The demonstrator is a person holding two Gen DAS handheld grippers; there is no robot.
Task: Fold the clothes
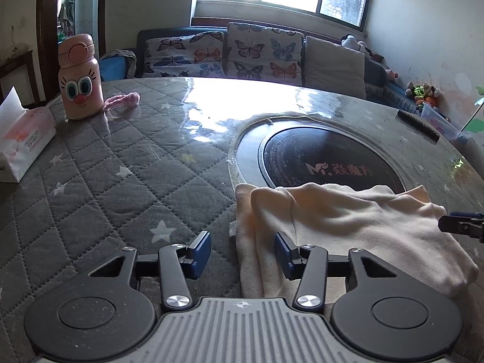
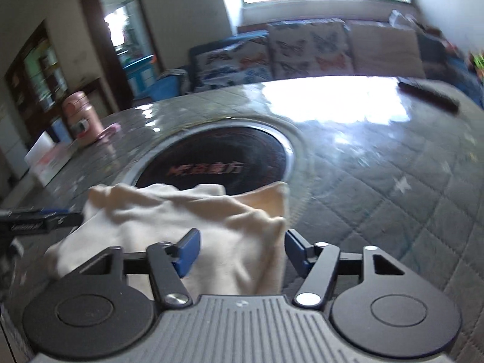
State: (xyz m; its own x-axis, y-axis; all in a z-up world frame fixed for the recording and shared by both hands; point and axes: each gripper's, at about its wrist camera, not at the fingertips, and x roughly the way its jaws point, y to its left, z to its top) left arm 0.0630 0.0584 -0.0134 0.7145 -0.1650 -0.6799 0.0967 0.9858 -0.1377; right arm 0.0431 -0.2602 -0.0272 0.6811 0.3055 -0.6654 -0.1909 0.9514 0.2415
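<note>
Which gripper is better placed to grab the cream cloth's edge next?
Likely the right gripper: the cream folded cloth lies between its open fingers. The left gripper mostly straddles bare quilted table cover.

Left gripper (image 1: pixel 242 252): we hold it low and level at the left edge of the cream garment (image 1: pixel 348 227), jaws spread wide; one blue pad (image 1: pixel 203 249) is off the cloth, the other over its edge. Nothing is between the pads.

Right gripper (image 2: pixel 242 251): we hold it low at the garment's right edge, jaws likewise apart, the left pad over the cloth, the right pad just beside the edge. This view is motion-blurred.
</note>
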